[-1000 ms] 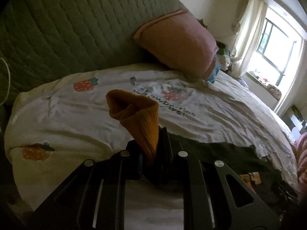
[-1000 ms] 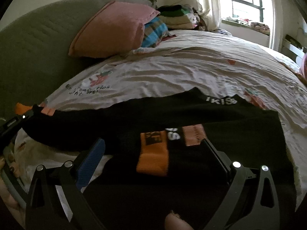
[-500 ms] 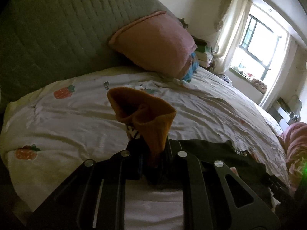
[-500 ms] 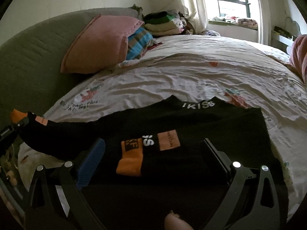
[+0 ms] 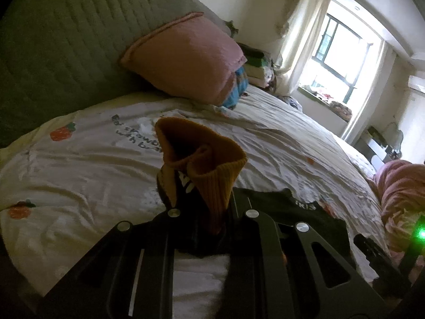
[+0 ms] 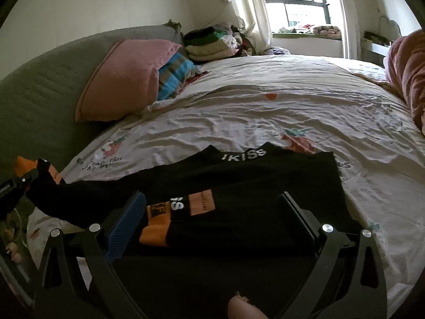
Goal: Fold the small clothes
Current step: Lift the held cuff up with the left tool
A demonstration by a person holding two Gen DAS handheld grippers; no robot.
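Note:
A small black garment [image 6: 239,186] with orange patches and white lettering lies on the bed, partly folded. My left gripper [image 5: 212,212] is shut on its orange ribbed cuff [image 5: 212,170], which stands up above the fingers; this sleeve end also shows lifted at the far left of the right wrist view [image 6: 39,175]. My right gripper [image 6: 212,218] is open just above the garment, with a blue-padded finger [image 6: 124,223] on the left and a dark finger [image 6: 297,220] on the right. The garment's far part shows in the left wrist view [image 5: 292,212].
The bed has a white strawberry-print sheet [image 6: 265,111] and a green quilted headboard [image 5: 66,40]. A pink pillow [image 6: 124,77] leans on it over a blue plaid cloth [image 6: 175,74]. Folded clothes [image 6: 209,42] are stacked near the window. A pink blanket [image 6: 409,74] lies at right.
My left gripper has lifted and swung right with the orange cuff, drawing the sleeve over the garment. My right gripper has stayed open and drawn back slightly.

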